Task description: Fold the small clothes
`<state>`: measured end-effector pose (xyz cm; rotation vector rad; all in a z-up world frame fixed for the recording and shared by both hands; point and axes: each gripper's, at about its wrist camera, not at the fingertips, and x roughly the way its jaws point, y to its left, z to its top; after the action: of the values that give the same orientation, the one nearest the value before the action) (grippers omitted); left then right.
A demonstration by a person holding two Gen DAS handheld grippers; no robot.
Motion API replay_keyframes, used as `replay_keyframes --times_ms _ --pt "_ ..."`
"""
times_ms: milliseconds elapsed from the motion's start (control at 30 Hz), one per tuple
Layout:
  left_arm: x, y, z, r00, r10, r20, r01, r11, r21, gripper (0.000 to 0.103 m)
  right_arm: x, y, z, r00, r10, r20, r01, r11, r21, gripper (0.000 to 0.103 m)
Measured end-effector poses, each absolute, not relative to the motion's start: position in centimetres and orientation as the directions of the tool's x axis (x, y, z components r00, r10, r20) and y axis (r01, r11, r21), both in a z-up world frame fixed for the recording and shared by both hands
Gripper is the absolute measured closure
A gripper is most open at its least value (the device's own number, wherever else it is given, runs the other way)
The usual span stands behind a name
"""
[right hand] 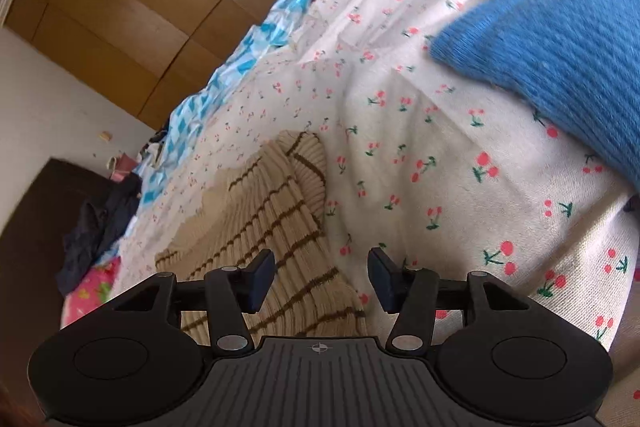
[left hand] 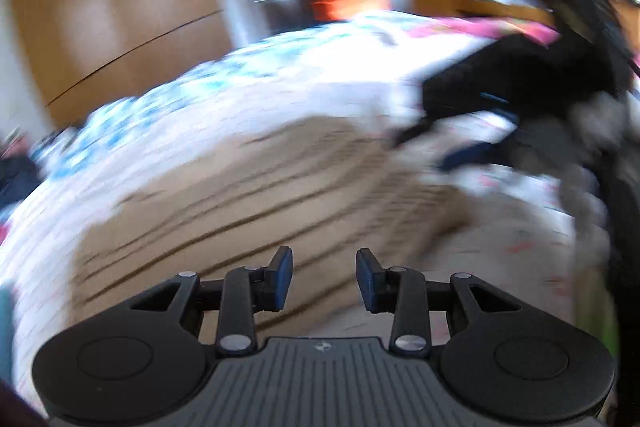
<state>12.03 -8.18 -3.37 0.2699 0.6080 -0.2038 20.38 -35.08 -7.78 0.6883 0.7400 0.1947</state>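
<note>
Above the beige striped knit garment (right hand: 264, 223), the right gripper (right hand: 321, 277) hovers with its jaws spread and nothing between the blue-padded fingers (right hand: 262, 281); the garment's ribbed edge lies directly beneath the left-hand finger in this view. The garment rests flat on a white cherry-print bedcover (right hand: 420, 155), partly folded, with a ribbed cuff or hem turned over at its far end. Beyond and to the right of the garment, well apart from it, lies a blue knitted item (right hand: 560, 39) on the same bedcover. To the far left of the garment, a blue-and-white patterned sheet (right hand: 224, 83) borders the bedcover, and behind that stands a wooden wardrobe (right hand: 132, 7).

In the left wrist view, heavily blurred, the left gripper (left hand: 324, 281) likewise hovers over the beige striped garment (left hand: 248, 195), jaws parted and empty. To the right of the garment a dark shape, seemingly the other gripper (left hand: 512, 99), is visible; its details cannot be told. Beyond the garment stands the wardrobe (left hand: 112, 7).
</note>
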Motion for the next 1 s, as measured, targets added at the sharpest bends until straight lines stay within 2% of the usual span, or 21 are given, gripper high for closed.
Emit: replay_keyframes --times_ms 200,300,367,533,767,933,1000 --pt "10.9 3.2 -2.0 0.812 0.126 -0.570 -0.132 0.991 0.031 0.053 19.9 -27.9 -3.4 0.722 0.404 -0.562 -0.114 0.870 0.480 0.051" --pt "11.6 7.1 -3.4 0.748 0.104 -0.655 -0.239 0.963 -0.121 0.053 21.0 -23.2 -1.7 0.670 0.453 -0.588 -0.218 0.877 0.428 0.051" --pt "12.0 8.1 -4.2 0.728 0.074 -0.681 -0.274 0.943 -0.191 0.053 22.0 -19.6 -0.7 0.630 0.477 -0.613 -0.284 0.876 0.390 0.051" --pt "11.4 9.2 -4.5 0.733 0.094 -0.674 -0.326 0.917 -0.227 0.049 25.2 -10.0 0.1 0.527 0.519 -0.673 -0.443 0.843 0.304 0.049" --pt "12.6 11.3 -5.2 0.713 0.029 -0.701 -0.349 0.881 -0.319 0.049 29.9 -0.9 -2.5 0.385 0.507 -0.771 -0.486 0.822 0.297 0.049" --pt "12.7 12.2 -5.7 0.701 -0.002 -0.713 -0.359 0.863 -0.355 0.049 31.3 3.8 -4.2 0.351 0.383 -0.855 -0.504 0.846 0.173 0.046" --pt "12.5 12.6 -5.7 0.704 -0.013 -0.710 -0.364 0.852 -0.376 0.049 31.5 5.1 -4.7 0.347 0.335 -0.876 -0.531 0.840 0.111 0.039"
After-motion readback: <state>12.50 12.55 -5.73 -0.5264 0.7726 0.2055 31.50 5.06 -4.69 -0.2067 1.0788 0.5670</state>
